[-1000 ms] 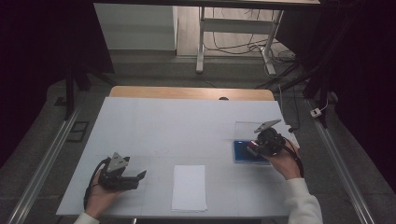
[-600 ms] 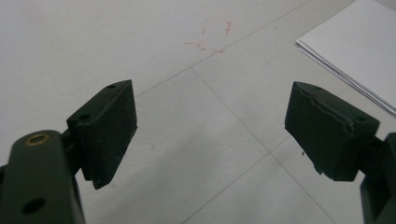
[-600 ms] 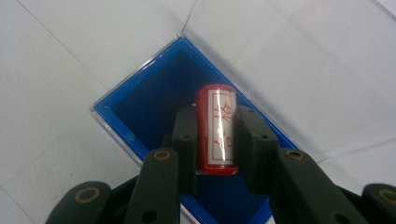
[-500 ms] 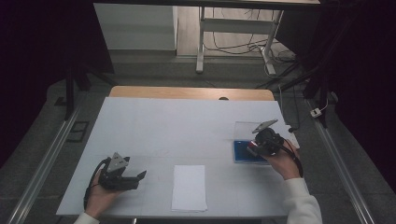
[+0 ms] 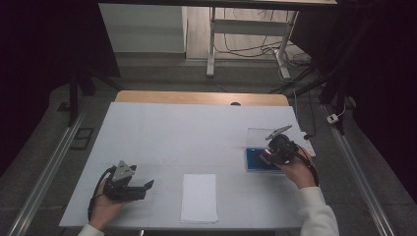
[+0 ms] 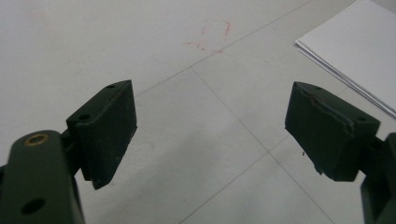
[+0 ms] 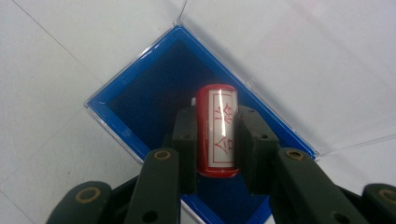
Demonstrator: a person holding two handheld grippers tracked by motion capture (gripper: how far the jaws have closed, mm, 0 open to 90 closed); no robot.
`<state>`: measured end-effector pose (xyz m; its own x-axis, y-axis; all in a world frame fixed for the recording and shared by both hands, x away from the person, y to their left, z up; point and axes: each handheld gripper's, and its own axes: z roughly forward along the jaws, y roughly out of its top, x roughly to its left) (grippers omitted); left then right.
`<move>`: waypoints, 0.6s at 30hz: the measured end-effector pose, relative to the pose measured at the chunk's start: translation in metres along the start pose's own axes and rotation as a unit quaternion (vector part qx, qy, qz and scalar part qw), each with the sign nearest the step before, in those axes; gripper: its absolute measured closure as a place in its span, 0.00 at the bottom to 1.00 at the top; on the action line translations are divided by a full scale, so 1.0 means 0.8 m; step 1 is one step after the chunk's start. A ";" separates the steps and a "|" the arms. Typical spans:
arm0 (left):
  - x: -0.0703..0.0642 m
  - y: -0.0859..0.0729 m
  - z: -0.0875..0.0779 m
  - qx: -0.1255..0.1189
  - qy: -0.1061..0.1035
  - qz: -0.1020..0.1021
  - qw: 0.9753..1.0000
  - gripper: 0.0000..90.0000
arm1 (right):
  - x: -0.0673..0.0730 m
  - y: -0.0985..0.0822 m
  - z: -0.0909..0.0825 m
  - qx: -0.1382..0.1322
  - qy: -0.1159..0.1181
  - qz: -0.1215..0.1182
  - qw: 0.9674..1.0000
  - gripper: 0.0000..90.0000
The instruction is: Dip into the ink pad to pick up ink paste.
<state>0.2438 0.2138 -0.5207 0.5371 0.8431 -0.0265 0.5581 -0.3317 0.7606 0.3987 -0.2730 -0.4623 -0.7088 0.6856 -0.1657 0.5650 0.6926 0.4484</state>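
Note:
A red cylindrical stamp (image 7: 217, 131) with a white label bearing red characters sits between the black jaws of my right gripper (image 7: 215, 126), which is shut on it. It hangs over the blue-lined clear plastic case (image 7: 140, 100). From the high view, the right gripper (image 5: 268, 156) is at the table's right, over the blue case (image 5: 255, 164), whose clear lid (image 5: 258, 135) lies open behind it. My left gripper (image 5: 147, 186) rests low at the front left, jaws wide open, nothing between them. Its fingertips (image 6: 109, 126) frame bare white table.
A small stack of white paper (image 5: 199, 197) lies at the front middle of the white table (image 5: 196, 128); its corner (image 6: 355, 51) is at the upper right of the left gripper view. Faint red marks (image 6: 210, 39) dot the tabletop. Table legs and cables stand beyond the far edge.

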 end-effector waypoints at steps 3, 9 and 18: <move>0.000 0.000 0.000 0.000 0.000 -0.001 1.000 0.19 | 0.002 0.001 0.001 0.003 -0.004 0.001 1.000 0.78; 0.000 0.000 0.000 0.001 0.001 -0.001 1.000 0.19 | 0.001 0.000 0.001 0.003 -0.001 0.005 1.000 0.78; 0.001 0.000 0.000 0.001 0.002 0.000 1.000 0.19 | 0.000 -0.001 0.002 0.000 0.001 0.006 1.000 0.78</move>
<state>0.2441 0.2144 -0.5208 0.5342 0.8450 -0.0239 0.5593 -0.3321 0.7595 0.3991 -0.2728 -0.4642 -0.7029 0.6933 -0.1590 0.5735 0.6846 0.4499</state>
